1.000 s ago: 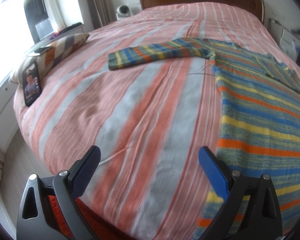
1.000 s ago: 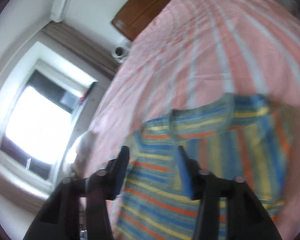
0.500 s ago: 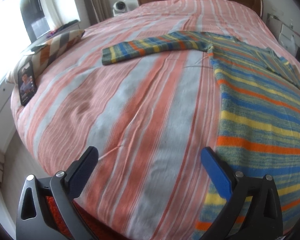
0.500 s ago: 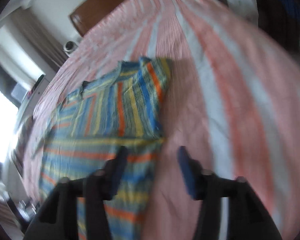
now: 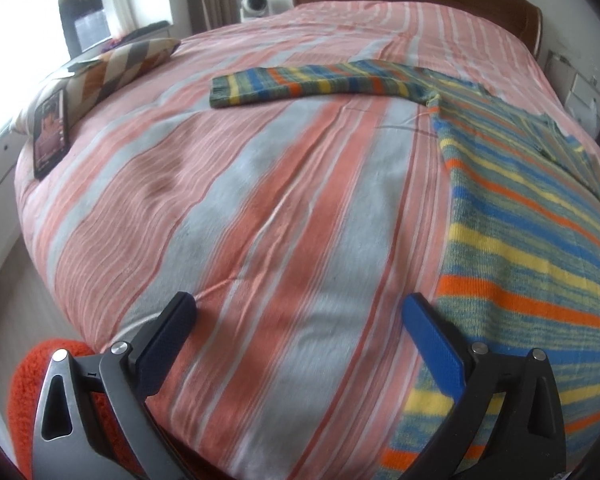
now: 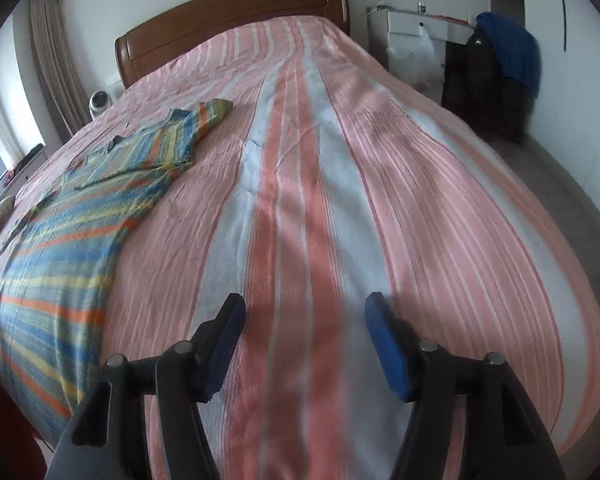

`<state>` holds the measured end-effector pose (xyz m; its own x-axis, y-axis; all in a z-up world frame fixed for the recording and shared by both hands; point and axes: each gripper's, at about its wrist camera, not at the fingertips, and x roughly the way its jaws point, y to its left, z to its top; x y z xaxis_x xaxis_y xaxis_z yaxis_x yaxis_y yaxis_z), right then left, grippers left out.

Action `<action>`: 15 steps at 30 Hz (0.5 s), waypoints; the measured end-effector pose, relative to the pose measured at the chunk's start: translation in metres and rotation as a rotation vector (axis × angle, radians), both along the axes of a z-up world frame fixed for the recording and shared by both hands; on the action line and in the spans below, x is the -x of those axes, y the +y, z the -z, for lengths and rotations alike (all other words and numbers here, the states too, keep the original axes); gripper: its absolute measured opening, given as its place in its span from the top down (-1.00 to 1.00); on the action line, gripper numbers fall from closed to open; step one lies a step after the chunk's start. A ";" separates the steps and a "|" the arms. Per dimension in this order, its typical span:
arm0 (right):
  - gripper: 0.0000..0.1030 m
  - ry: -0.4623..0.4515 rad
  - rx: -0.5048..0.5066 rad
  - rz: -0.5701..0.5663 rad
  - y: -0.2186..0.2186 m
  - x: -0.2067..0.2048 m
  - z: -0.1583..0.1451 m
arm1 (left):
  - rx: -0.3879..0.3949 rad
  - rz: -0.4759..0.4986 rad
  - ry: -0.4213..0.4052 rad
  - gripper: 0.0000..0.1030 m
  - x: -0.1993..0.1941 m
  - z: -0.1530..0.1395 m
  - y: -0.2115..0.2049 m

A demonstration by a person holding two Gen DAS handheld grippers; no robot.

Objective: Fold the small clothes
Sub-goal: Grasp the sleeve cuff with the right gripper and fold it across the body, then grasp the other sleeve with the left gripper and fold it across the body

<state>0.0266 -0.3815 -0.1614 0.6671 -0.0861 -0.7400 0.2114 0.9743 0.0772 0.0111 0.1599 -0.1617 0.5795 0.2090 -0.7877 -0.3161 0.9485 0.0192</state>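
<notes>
A striped knit sweater [image 5: 532, 232] in blue, yellow, orange and green lies flat on the pink-striped bed [image 5: 260, 208]. One sleeve [image 5: 300, 84] stretches out to the left. In the right wrist view the sweater [image 6: 72, 224] lies at the left, its other sleeve [image 6: 204, 120] folded over the body. My left gripper [image 5: 300, 320] is open and empty above the bed's near edge, just left of the sweater's hem. My right gripper [image 6: 304, 320] is open and empty over bare bedspread, to the right of the sweater.
A patterned pillow [image 5: 120, 64] and a phone [image 5: 51, 132] lie at the bed's left edge. A wooden headboard [image 6: 236, 8] stands at the far end. A white dresser [image 6: 416, 36] and a chair with dark clothes [image 6: 496, 80] stand to the right. An orange fuzzy item [image 5: 32, 380] is near the left gripper.
My right gripper has swung right, away from above the sweater to over bare bedspread, and opened wider. My left gripper has barely moved and stays open.
</notes>
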 end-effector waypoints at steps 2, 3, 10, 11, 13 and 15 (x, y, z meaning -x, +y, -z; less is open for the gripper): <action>-0.44 -0.017 0.027 0.001 0.006 -0.002 0.004 | -0.006 0.000 -0.016 -0.99 0.003 0.001 -0.001; -0.50 -0.022 0.040 0.002 0.010 -0.005 0.006 | -0.009 0.004 -0.024 -0.99 0.004 0.001 -0.001; -0.57 -0.068 0.093 0.007 0.020 0.000 0.015 | 0.024 0.055 0.010 -0.99 0.002 -0.002 0.005; -0.57 -0.069 0.096 0.005 0.020 0.001 0.015 | 0.030 0.057 0.014 -0.99 0.002 -0.002 0.005; -0.57 -0.070 0.106 0.003 0.021 0.002 0.016 | 0.031 0.067 0.031 -0.99 0.003 -0.004 0.004; -0.57 -0.070 0.117 0.004 0.022 0.003 0.017 | 0.040 0.093 0.057 -0.98 0.006 -0.010 0.001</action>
